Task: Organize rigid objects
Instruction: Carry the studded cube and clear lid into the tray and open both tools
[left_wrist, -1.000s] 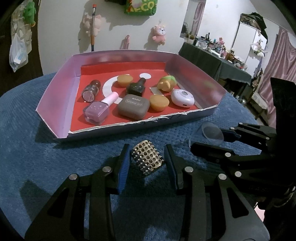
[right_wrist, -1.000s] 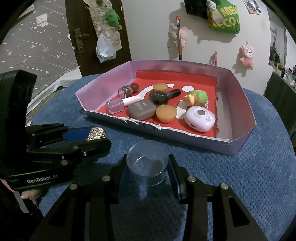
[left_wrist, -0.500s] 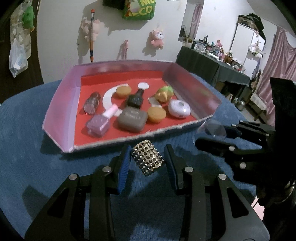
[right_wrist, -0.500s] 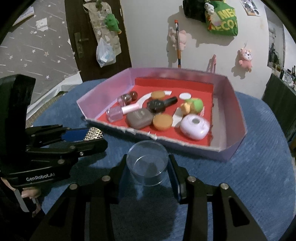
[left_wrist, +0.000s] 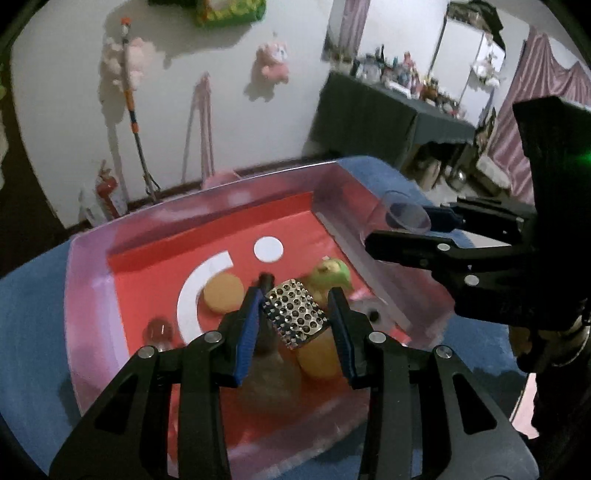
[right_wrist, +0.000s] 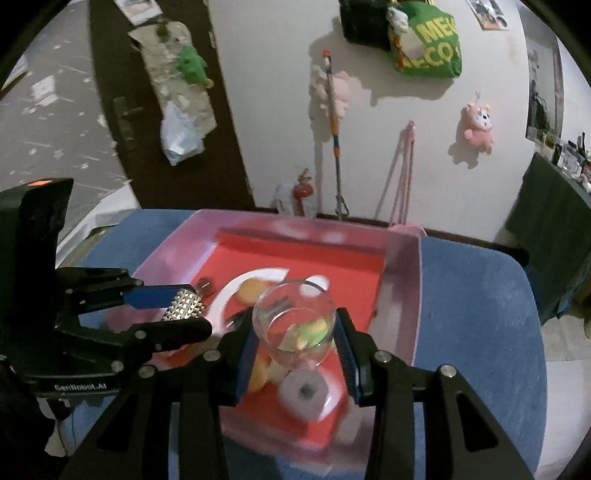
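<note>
Black tongs (left_wrist: 295, 325), blue finger pads (left_wrist: 246, 332), silver screws; white "GenRobot.AI" lettering on body.

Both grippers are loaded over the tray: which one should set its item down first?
Probably right. The right gripper holds the clear cup near the tray's emptier right side; the left gripper, with the studded block, hangs over crowded items.

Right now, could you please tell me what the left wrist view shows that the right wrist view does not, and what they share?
Only the left wrist view shows the dark cluttered table and pink curtain at the room's right side, plus the studded box's full perforated face.

Only the right wrist view shows the dark door, the green bag on the wall, and a lilac round case seen below the clear cup.

Both show the pink tray, both tongs shut on their loads above it, and the pink plush.
</note>
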